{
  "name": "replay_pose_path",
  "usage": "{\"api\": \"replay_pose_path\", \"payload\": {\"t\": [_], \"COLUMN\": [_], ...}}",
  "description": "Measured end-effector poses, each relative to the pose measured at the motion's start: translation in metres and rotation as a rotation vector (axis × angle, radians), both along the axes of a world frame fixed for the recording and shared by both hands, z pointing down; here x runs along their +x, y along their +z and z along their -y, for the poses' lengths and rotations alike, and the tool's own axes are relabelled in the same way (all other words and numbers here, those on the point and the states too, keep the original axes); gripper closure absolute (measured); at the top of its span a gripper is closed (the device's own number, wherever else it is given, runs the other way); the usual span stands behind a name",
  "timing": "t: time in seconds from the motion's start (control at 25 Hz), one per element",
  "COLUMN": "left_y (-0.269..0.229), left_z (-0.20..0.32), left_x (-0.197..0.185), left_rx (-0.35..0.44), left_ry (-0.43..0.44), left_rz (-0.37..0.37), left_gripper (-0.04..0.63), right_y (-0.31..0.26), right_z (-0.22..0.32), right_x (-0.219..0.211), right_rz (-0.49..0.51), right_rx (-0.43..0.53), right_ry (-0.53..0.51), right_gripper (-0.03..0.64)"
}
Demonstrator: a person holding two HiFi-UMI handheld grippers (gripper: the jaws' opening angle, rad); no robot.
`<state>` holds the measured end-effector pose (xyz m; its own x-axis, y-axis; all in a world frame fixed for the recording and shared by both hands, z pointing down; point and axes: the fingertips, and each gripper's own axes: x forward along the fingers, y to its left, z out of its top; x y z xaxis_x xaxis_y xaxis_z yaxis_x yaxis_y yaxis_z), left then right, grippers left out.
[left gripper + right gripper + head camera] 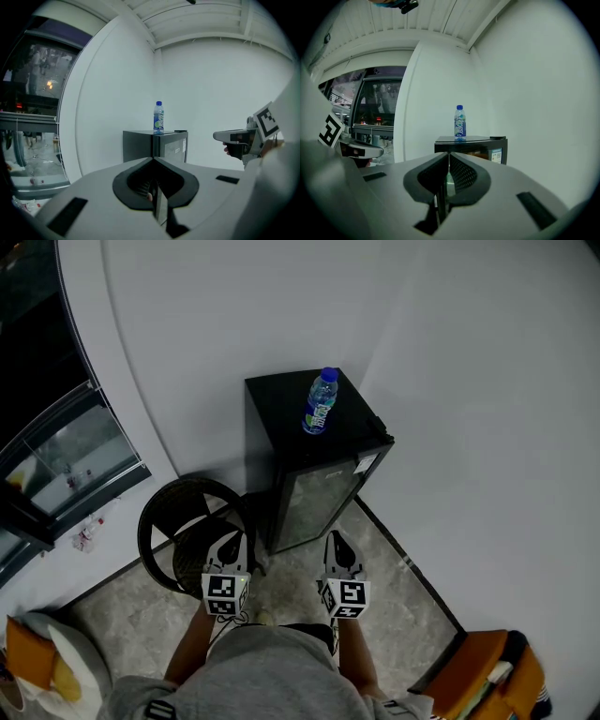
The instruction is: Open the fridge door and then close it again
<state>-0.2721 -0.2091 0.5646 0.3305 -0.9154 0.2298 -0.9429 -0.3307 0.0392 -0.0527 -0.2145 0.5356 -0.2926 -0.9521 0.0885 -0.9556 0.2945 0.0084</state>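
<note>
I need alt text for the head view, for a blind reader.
Seen from above, a small black fridge stands in a white corner, door closed, a bottle on top. The left gripper and right gripper, both shut, are held side by side before the door, not touching it. A round dark chair stands left of it.

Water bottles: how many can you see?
1. The clear plastic water bottle with a blue cap stands upright on top of the small black fridge. Others may be hidden behind its dark glass door.

one fridge (317,501), one bottle (321,401), two tools (232,546) (337,546)
</note>
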Motion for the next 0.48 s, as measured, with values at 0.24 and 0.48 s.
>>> {"api": "replay_pose_path", "payload": {"t": [0.24,0.48], "left_y": [0.000,0.001], "left_z": [-0.004,-0.005], "left_x": [0.000,0.000], "left_rx": [0.001,0.002], "left_ry": [0.005,0.010], "left_rz": [-0.001,-0.001], "left_gripper": [0.591,0.591], "right_y": [0.004,0.004], "right_z": [-0.013,-0.017], "right_x": [0.010,0.005], "right_rz": [0.020,0.019], "right_rx": [-0.005,0.005], "right_ry": [0.039,0.035], "right_gripper": [0.589,0.591]}}
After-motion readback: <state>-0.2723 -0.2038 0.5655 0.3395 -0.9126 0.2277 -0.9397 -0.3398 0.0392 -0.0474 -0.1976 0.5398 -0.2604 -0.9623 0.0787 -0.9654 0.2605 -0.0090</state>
